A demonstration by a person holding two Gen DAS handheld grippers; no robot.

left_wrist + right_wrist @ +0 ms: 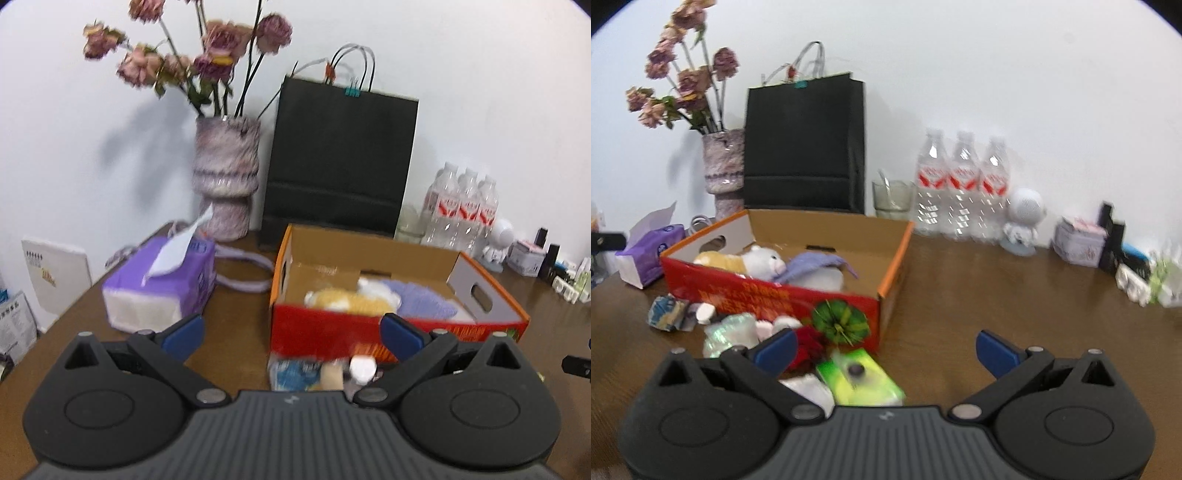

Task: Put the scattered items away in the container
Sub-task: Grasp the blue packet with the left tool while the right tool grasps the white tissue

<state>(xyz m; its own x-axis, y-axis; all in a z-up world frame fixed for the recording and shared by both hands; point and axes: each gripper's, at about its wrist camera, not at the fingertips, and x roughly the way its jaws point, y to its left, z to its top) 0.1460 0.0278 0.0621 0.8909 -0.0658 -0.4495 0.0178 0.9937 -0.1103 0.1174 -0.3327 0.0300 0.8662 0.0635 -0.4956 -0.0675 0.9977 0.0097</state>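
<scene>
While both grippers hang with jaws spread and empty, the left gripper faces the red cardboard box, and the right gripper hovers over a green packet on the brown tabletop. Yellow print on the box is blurred, unreadable. Plush toys lie inside. Beyond, red-labelled water bottles and a black paper bag stand against the white wall.

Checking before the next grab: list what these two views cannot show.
- Left wrist view: items before the red box are blurred and part-hidden by the left gripper.
- Right wrist view: green packet is blurred, its label unreadable; the right gripper covers its near end.
- Box floor: hidden under the plush toys.
</scene>
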